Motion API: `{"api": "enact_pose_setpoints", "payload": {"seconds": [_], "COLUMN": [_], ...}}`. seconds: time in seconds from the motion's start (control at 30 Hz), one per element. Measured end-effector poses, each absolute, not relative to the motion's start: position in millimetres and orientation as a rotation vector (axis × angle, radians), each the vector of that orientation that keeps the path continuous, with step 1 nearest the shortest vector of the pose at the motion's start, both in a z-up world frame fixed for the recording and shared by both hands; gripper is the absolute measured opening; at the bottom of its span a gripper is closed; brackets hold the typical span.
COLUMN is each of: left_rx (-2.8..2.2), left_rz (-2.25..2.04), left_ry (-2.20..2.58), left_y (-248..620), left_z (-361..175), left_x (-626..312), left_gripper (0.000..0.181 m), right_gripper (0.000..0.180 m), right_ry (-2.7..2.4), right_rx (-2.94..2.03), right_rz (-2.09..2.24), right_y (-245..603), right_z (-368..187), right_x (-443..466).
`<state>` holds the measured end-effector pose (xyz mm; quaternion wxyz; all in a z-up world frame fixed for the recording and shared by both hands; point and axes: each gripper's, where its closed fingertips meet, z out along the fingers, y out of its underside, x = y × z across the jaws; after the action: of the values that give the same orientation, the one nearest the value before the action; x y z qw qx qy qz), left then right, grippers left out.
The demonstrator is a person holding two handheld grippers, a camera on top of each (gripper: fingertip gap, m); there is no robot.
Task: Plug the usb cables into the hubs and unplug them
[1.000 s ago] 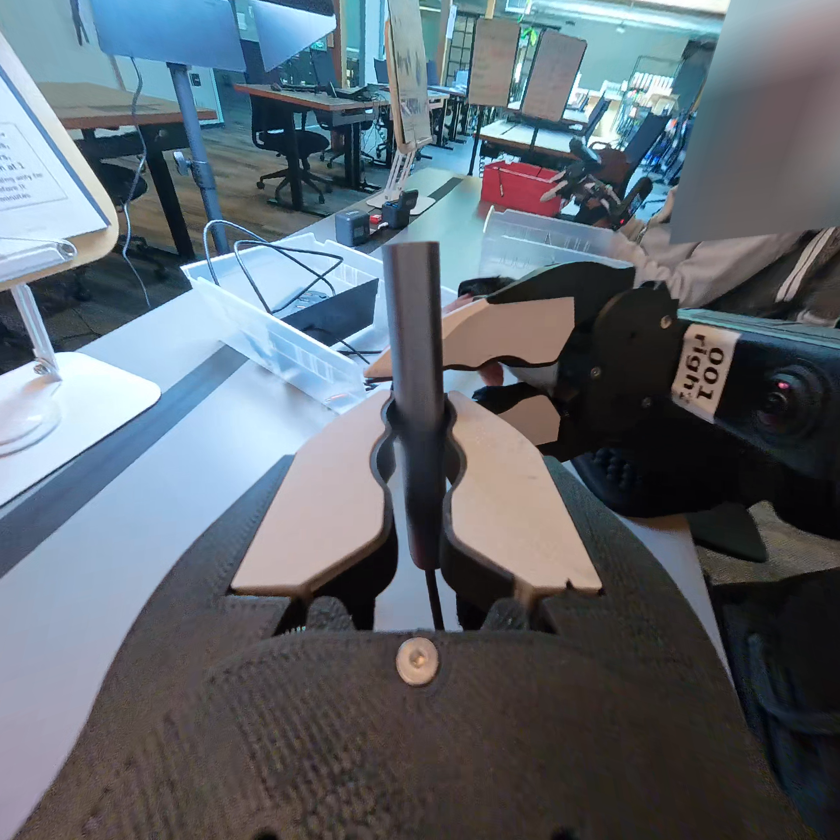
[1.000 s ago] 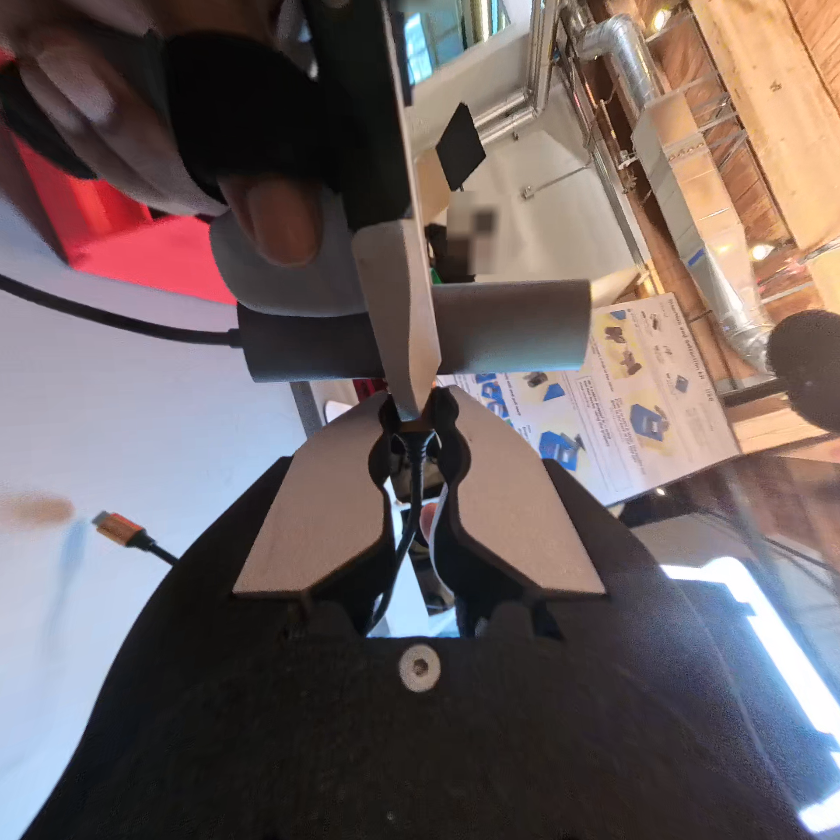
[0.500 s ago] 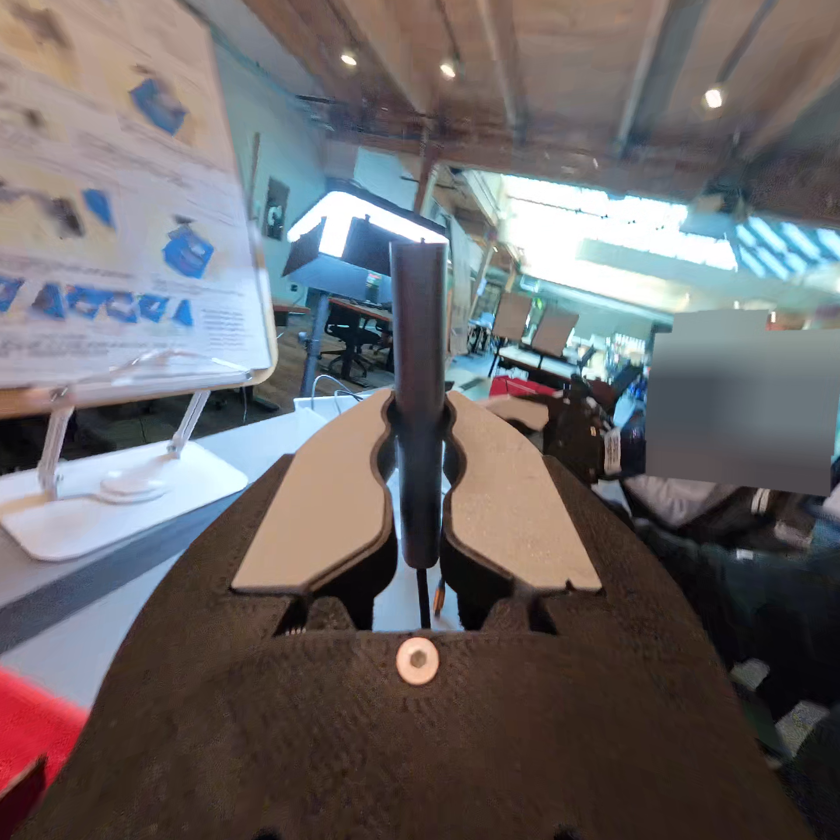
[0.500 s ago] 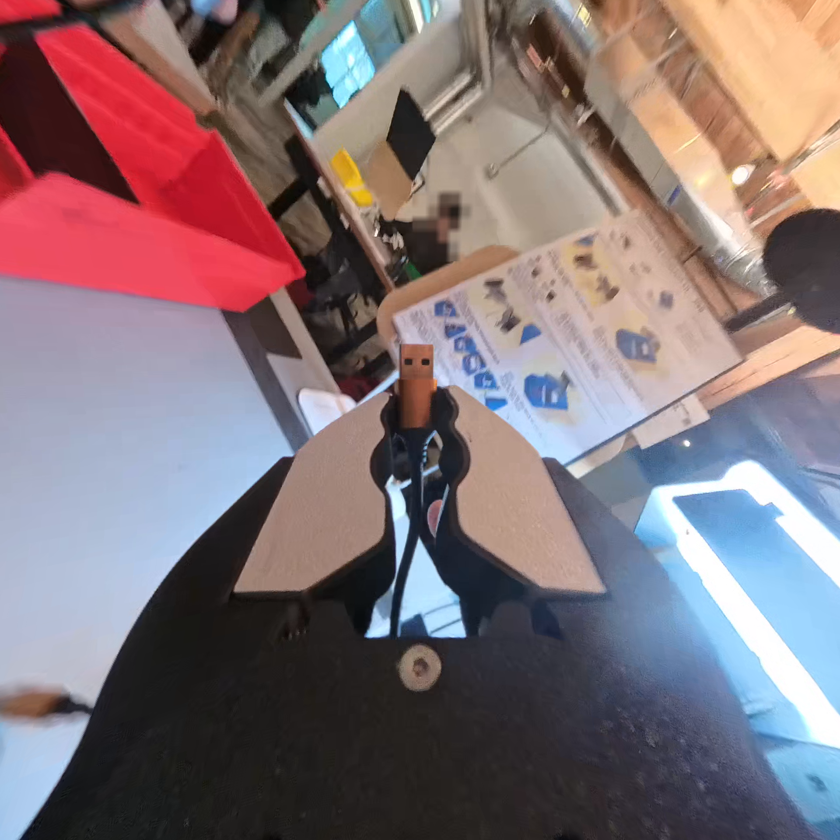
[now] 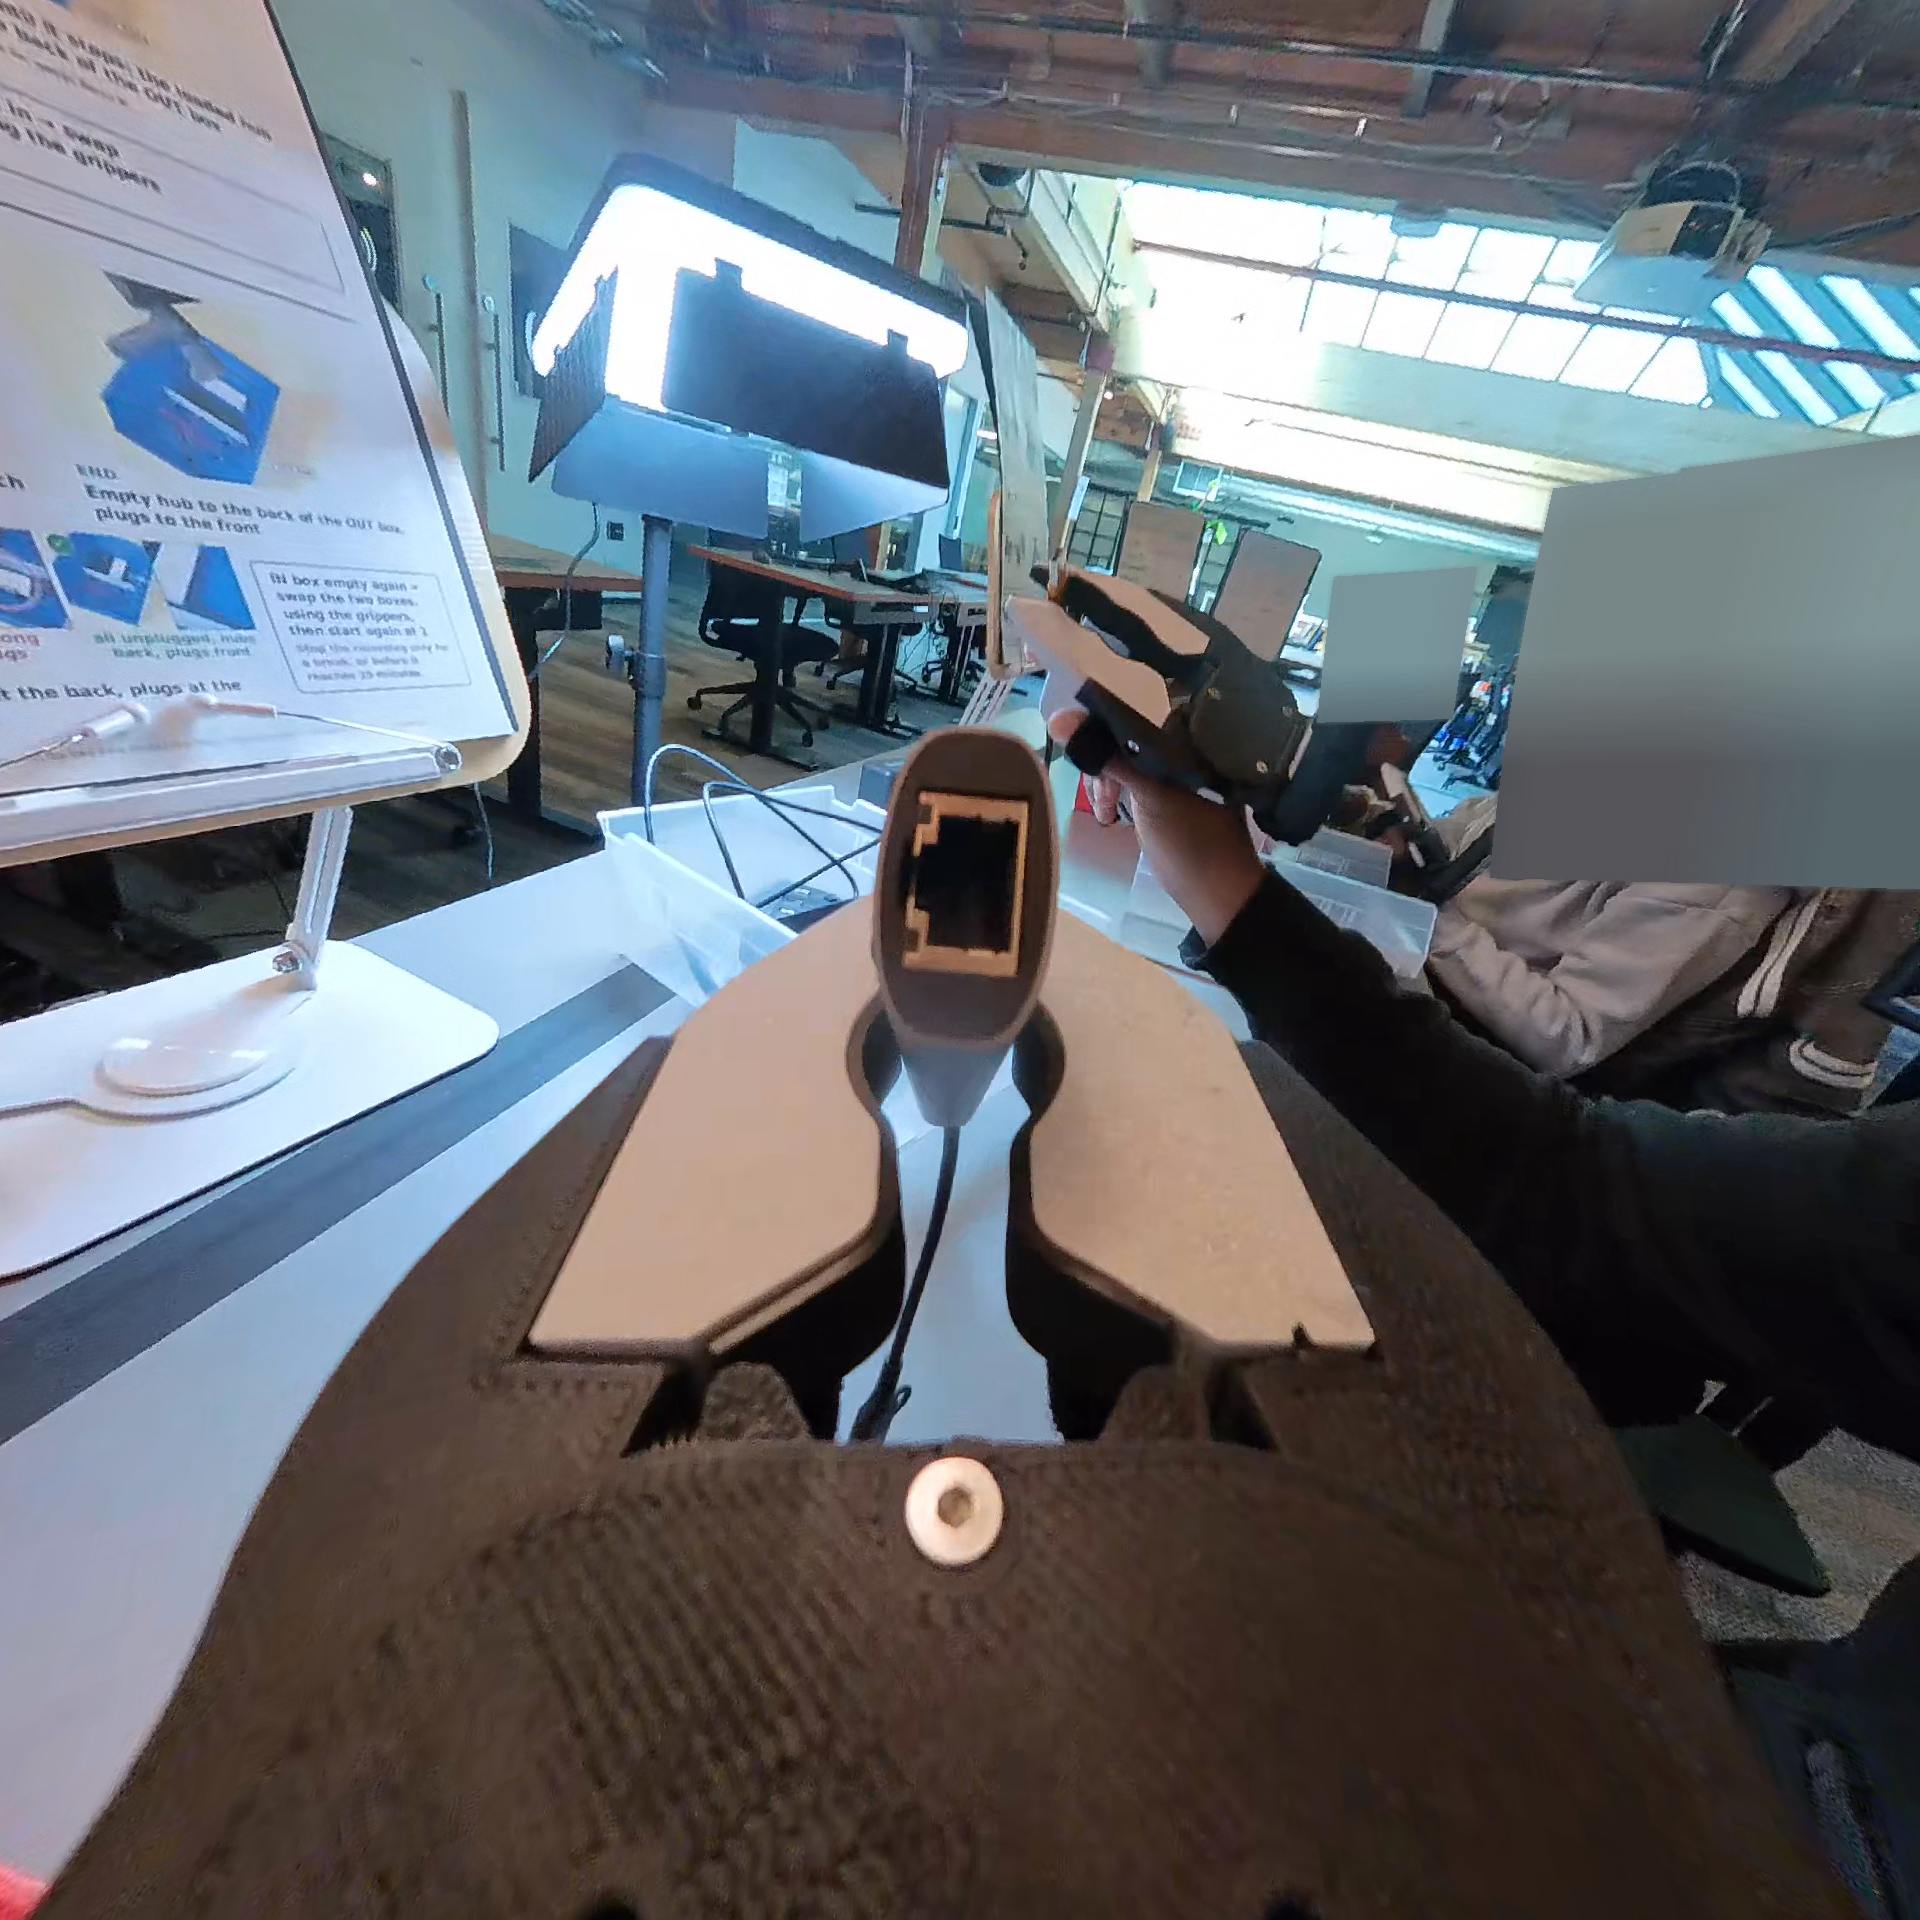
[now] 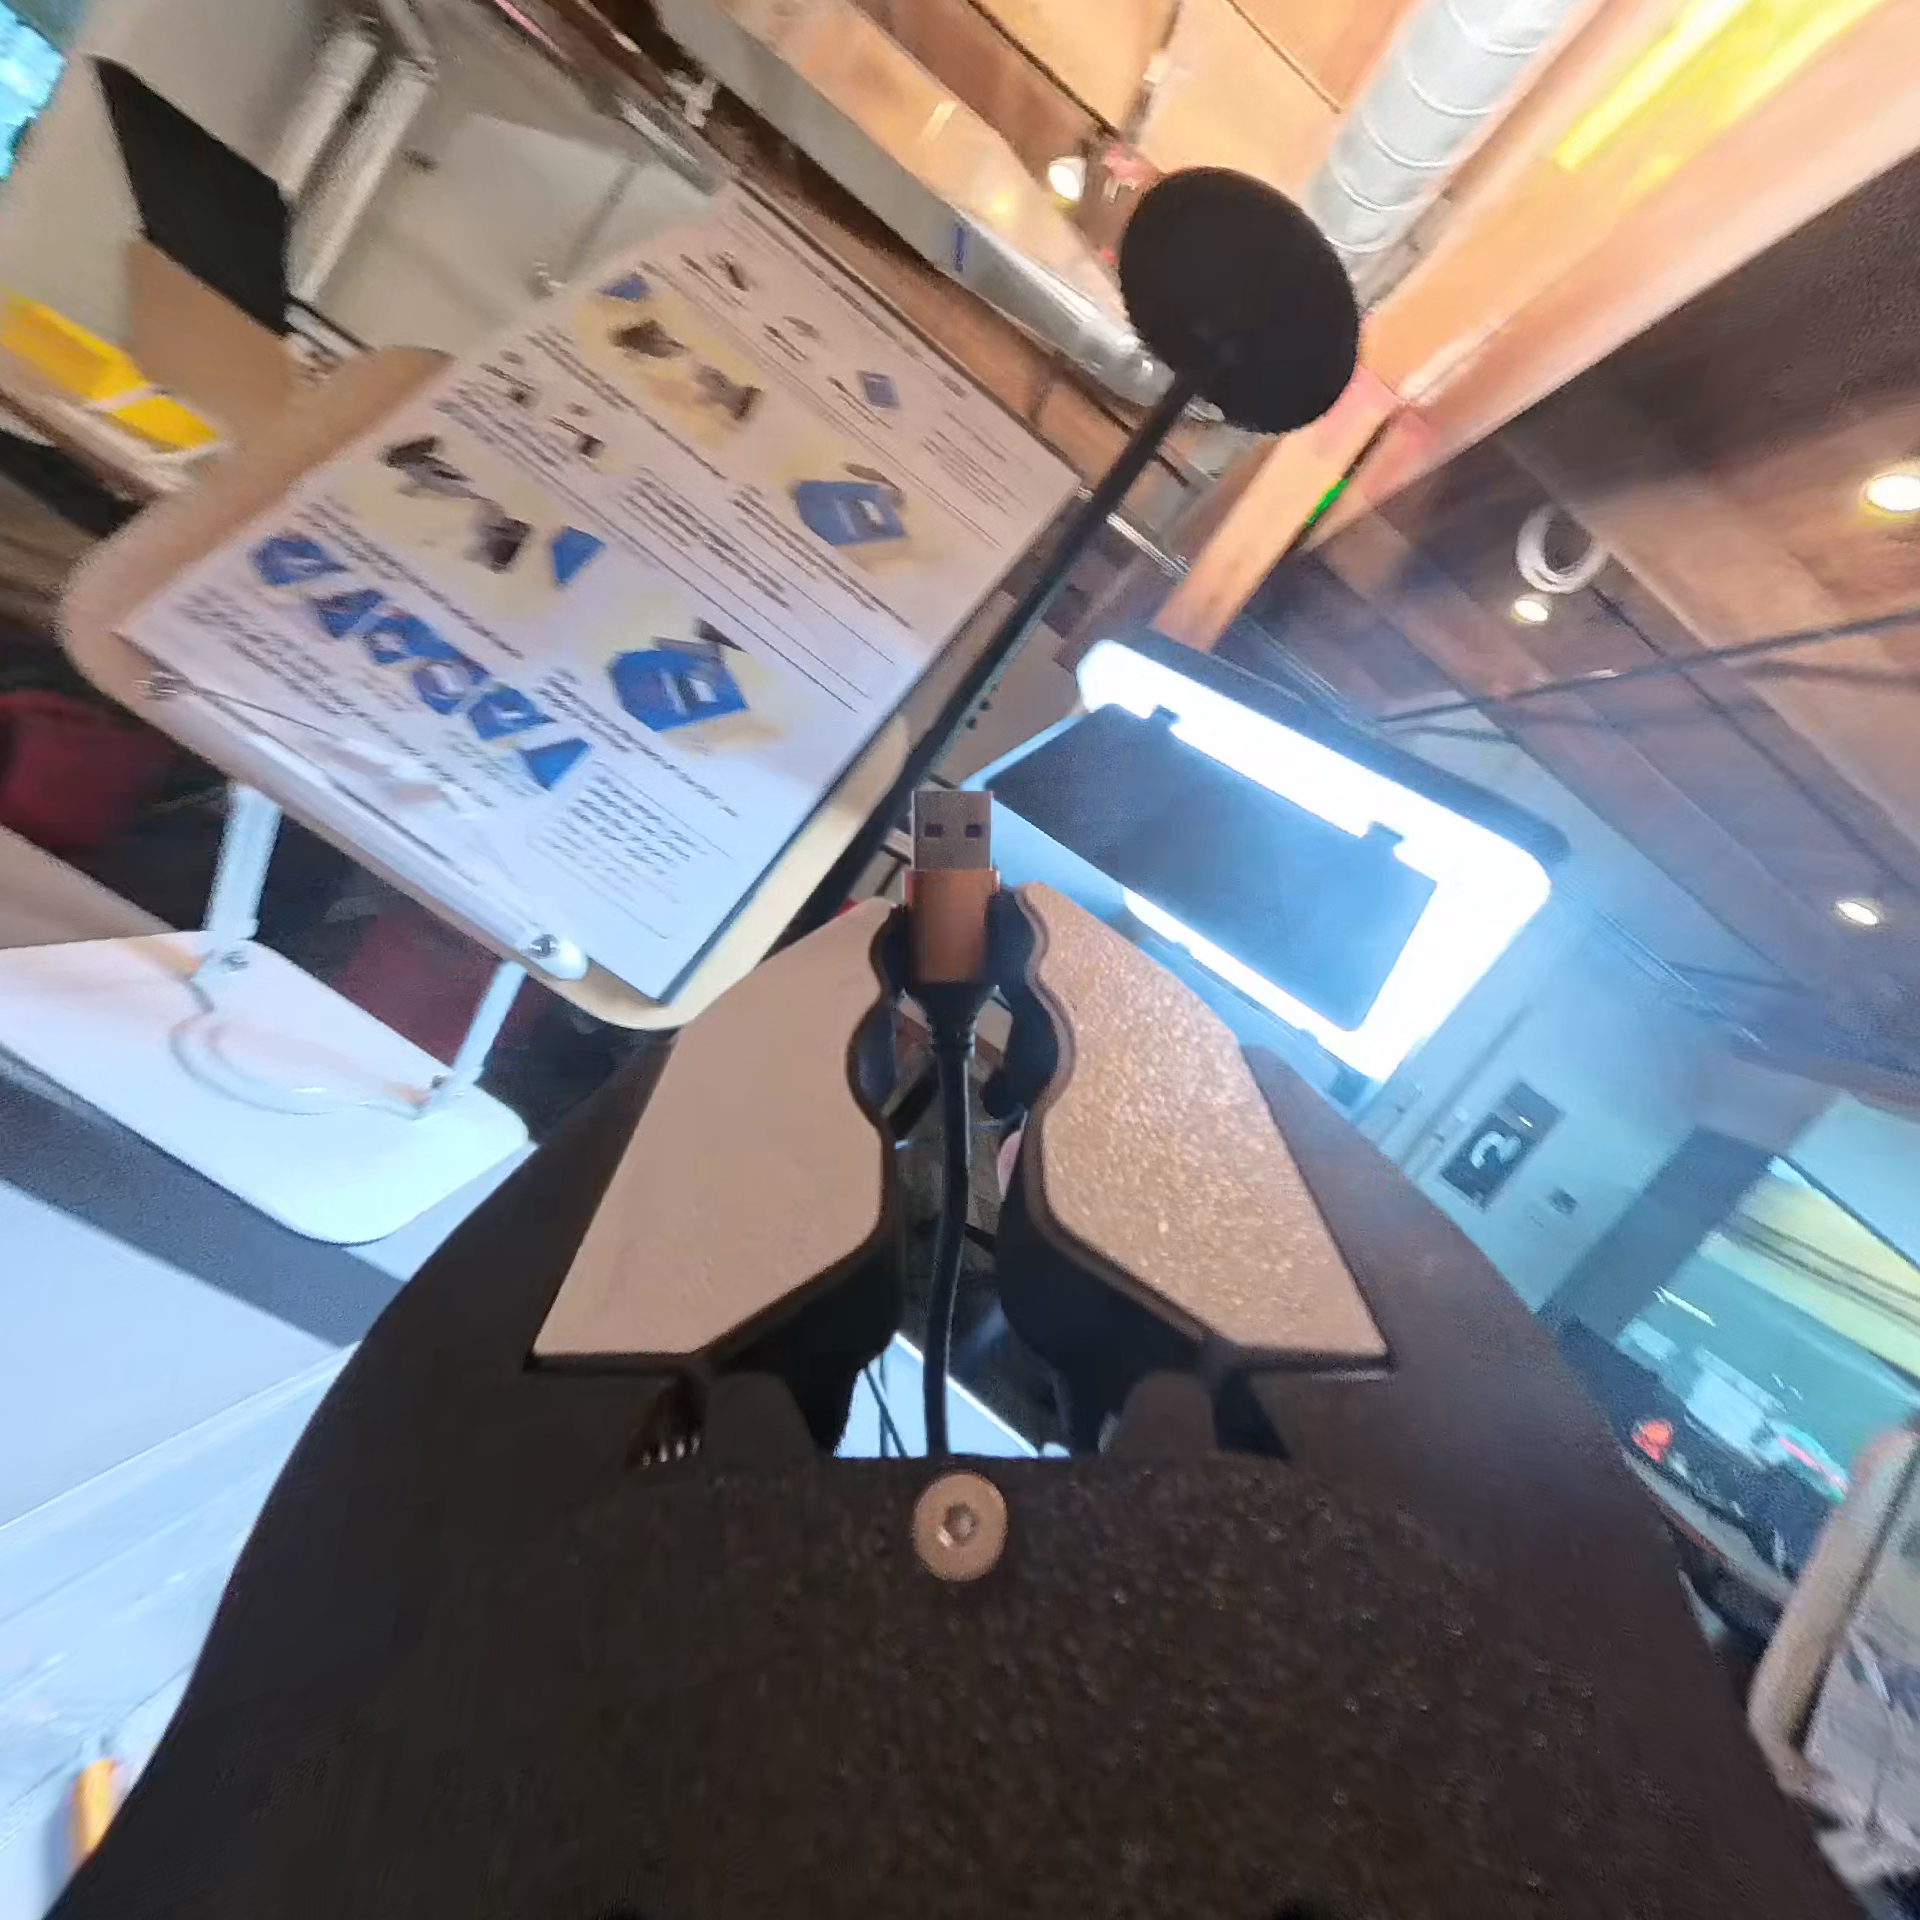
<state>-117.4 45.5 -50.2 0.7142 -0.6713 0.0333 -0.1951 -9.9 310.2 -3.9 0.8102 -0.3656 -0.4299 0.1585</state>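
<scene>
My left gripper [image 5: 956,1039] is shut on a grey USB hub [image 5: 961,883]. The hub tilts up and its square end port faces the camera. Its black cable [image 5: 920,1278] runs back between the fingers. My right gripper [image 6: 951,935] is shut on the orange USB plug [image 6: 948,914] of a black cable [image 6: 948,1195]. The metal tip points up and forward, free of the hub. In the left wrist view the right gripper [image 5: 1101,644] is held in a hand, raised to the right and beyond the hub, apart from it.
A clear bin [image 5: 686,894] with cables sits on the white table [image 5: 187,1455] behind the hub. An instruction sheet on a white stand [image 5: 208,1049] is at the left. A seated person [image 5: 1621,966] is at the right. A black round microphone [image 6: 1236,296] hangs above. About 30 cm separates my left fingertips from my right.
The orange plug has come out of the hub and moved away with my right gripper. Both grippers have lifted, and the hub has tilted so that its end port faces the camera.
</scene>
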Motion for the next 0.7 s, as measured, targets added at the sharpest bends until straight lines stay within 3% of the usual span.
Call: {"api": "enact_pose_setpoints", "payload": {"seconds": [0.17,0.3,0.37,0.47,0.7], "left_rx": [-1.544,-1.566,-1.568,-1.567,-1.559], "left_rz": [-0.428,-0.441,-0.447,-0.44,-0.454], "left_ry": [0.112,0.12,0.123,0.136,0.159], "left_y": [53.7,57.2,56.8,54.7,52.5], "left_z": [-66.1,-74.3,-74.2,-71.4,-67.6], "left_x": [-113.7,-110.2,-108.3,-105.8,-97.5], "left_gripper": [0.017,0.017,0.017,0.017,0.016], "right_gripper": [0.017,0.017,0.036,0.051,0.044], "right_ry": [-0.899,-1.136,-1.211,-1.232,-1.32], "right_rx": [-0.843,-1.036,-1.093,-1.138,-1.002], "right_rz": [0.243,0.259,0.293,0.412,0.81], "right_y": [349.0,363.2,358.8,343.2,253.5], "right_z": [-32.8,-89.7,-101.5,-92.1,-44.8], "right_x": [-7.0,-30.7,-36.6,-38.0,-40.8]}}
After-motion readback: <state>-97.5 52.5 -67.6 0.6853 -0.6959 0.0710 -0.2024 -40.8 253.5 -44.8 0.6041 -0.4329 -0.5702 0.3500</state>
